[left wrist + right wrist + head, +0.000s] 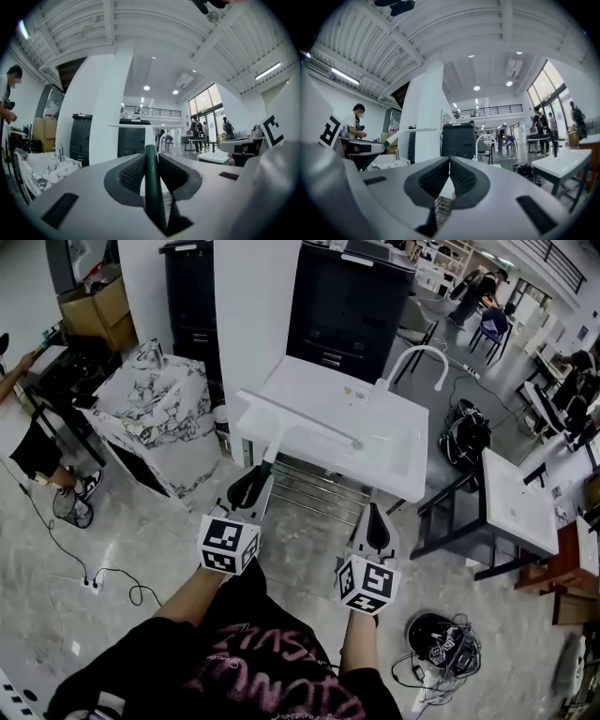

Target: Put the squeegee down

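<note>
The squeegee (300,418) has a long thin blade that lies across the white sink basin (398,465); I cannot tell whether it touches the basin. Its handle runs back and down to my left gripper (251,488), which is shut on it. In the left gripper view the dark green handle (151,187) stands upright between the jaws of the left gripper (151,161). My right gripper (377,526) hangs in front of the sink's near right edge, shut with nothing in it. The right gripper view shows the right gripper (450,164) with its pads together and the squeegee (401,133) off to the left.
A white faucet (412,357) arches over the sink's back edge. A marble-patterned counter (155,413) stands to the left, a black cabinet (352,306) behind, and another white basin on a dark frame (520,502) to the right. Cables and a dark helmet (436,638) lie on the floor.
</note>
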Action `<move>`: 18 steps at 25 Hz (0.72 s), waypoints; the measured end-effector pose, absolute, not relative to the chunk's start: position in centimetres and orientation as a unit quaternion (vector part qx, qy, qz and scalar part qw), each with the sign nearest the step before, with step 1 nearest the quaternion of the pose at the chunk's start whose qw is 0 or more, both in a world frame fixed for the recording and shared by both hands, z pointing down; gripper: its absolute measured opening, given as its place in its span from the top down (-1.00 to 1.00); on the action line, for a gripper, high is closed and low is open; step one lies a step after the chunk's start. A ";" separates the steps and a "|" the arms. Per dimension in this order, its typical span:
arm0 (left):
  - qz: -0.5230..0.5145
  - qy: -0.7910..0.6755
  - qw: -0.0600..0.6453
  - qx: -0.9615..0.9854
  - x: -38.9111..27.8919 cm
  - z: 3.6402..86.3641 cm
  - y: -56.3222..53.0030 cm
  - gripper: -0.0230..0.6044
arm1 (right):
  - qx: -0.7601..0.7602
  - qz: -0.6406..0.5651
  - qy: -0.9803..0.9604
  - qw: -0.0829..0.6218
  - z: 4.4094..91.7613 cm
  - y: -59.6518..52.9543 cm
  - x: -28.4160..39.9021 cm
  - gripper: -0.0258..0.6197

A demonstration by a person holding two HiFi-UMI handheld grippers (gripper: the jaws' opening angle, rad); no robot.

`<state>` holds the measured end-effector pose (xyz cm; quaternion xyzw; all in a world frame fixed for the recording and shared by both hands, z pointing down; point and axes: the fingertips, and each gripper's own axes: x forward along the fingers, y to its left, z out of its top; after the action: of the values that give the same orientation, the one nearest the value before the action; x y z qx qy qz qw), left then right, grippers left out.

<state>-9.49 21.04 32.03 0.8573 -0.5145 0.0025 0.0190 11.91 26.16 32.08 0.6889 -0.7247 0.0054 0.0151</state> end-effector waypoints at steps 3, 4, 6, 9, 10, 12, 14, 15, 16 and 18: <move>0.001 -0.516 0.021 0.856 -9.9 32.2 19.3 0.63 | 0.689 0.006 -0.724 0.018 32.3 24.5 11.7 0.85; 0.002 -0.517 0.024 0.856 -10.0 32.3 18.8 0.63 | 0.689 0.008 -0.724 0.020 32.4 24.0 11.7 0.85; 0.003 -0.518 0.028 0.855 -10.3 32.6 17.6 0.63 | 0.690 0.010 -0.724 0.025 32.7 23.0 11.5 0.85; 0.002 -0.521 0.033 0.853 -10.6 32.8 15.9 0.63 | 0.692 0.007 -0.722 0.025 32.5 21.4 11.6 0.85; 0.002 -0.521 0.034 0.853 -10.6 32.8 15.3 0.63 | 0.693 0.006 -0.721 0.024 32.4 20.9 11.6 0.85; 0.004 -0.520 0.035 0.853 -10.7 33.1 14.3 0.63 | 0.694 0.005 -0.720 0.024 32.3 19.9 11.6 0.86; 0.007 -0.519 0.037 0.854 -10.7 33.3 13.4 0.63 | 0.695 0.006 -0.719 0.024 32.3 18.9 11.6 0.85; 0.008 -0.519 0.038 0.854 -10.7 33.4 13.0 0.63 | 0.695 0.006 -0.718 0.025 32.4 18.4 11.6 0.85; 0.008 -0.519 0.039 0.854 -10.9 33.5 12.5 0.63 | 0.695 0.007 -0.719 0.027 32.5 17.9 11.4 0.85; 0.010 -0.520 0.042 0.853 -11.2 33.9 11.6 0.63 | 0.694 0.009 -0.720 0.031 33.0 17.0 11.2 0.86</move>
<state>-11.22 11.61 33.86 0.8530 -0.5201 0.0100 0.0424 11.24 17.03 32.99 0.6936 -0.7197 0.0095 0.0311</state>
